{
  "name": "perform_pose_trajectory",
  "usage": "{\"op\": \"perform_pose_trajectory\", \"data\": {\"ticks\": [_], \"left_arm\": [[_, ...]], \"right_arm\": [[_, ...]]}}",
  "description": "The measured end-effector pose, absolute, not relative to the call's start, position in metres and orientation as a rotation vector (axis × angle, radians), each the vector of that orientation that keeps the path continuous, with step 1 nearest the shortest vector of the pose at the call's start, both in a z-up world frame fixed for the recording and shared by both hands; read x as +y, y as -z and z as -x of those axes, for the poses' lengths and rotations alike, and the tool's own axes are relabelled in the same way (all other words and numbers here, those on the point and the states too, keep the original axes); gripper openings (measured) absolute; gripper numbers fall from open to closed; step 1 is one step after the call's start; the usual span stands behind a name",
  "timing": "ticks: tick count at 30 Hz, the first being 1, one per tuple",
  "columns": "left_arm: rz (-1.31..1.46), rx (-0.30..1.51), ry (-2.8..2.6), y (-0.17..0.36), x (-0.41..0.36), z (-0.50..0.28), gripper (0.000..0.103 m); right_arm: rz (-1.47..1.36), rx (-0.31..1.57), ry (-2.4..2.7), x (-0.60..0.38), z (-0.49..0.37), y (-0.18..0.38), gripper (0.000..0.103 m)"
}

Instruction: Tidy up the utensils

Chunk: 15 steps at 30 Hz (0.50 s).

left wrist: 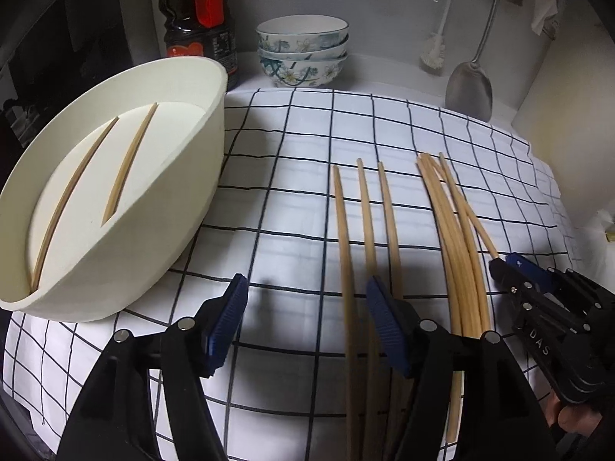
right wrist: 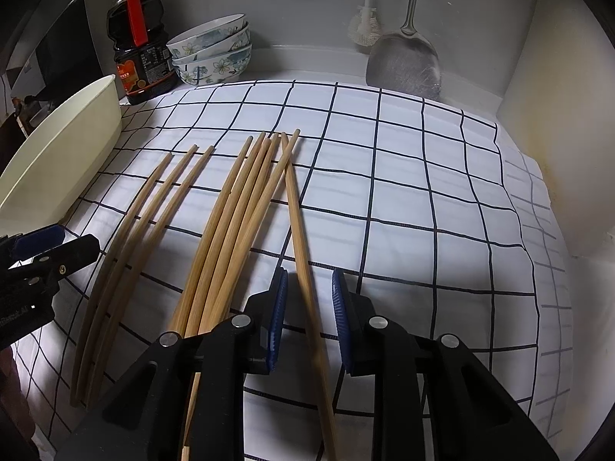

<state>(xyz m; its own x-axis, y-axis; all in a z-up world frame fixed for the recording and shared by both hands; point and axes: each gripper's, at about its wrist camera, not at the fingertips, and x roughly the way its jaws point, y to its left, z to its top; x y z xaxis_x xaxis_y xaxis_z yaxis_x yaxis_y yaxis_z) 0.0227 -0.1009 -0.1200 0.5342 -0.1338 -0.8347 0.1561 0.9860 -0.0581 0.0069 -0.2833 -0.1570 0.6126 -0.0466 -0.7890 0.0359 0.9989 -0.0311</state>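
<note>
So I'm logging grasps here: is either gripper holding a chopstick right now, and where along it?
Neither. The right gripper is open, its pads either side of the rightmost chopstick near its thick end, not closed. The left gripper is open and empty.

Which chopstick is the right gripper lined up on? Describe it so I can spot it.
On the checked cloth, right of the cream tub, lies a fanned bundle of chopsticks. The target chopstick is the rightmost, crossing the bundle's far tips and running alone between the right gripper open jaws.
</note>
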Motion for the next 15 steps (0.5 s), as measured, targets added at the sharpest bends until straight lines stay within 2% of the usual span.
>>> {"op": "perform_pose_trajectory", "data": {"ticks": [5,7,12,14,15], "left_arm": [[-0.052,1.038,0.167,0.133,-0.106,-0.025,0.061],[-0.057,1.045,0.162,0.135,-0.106,-0.026,0.052],[-0.088,1.028,0.162,0.138,-0.109,-0.025,0.046],[-0.097,1.021,0.172,0.138,-0.112,-0.025,0.039],[-0.101,1.020,0.183,0.137,-0.114,-0.024,0.031]], "right_arm": [[0.007,0.910,0.046,-0.285,-0.005,0.157,0.023],[0.006,0.908,0.046,-0.286,-0.004,0.157,0.023],[0.010,0.904,0.049,-0.286,-0.004,0.158,0.023],[0.017,0.901,0.054,-0.285,-0.004,0.157,0.023],[0.021,0.901,0.056,-0.284,-0.004,0.157,0.023]]}}
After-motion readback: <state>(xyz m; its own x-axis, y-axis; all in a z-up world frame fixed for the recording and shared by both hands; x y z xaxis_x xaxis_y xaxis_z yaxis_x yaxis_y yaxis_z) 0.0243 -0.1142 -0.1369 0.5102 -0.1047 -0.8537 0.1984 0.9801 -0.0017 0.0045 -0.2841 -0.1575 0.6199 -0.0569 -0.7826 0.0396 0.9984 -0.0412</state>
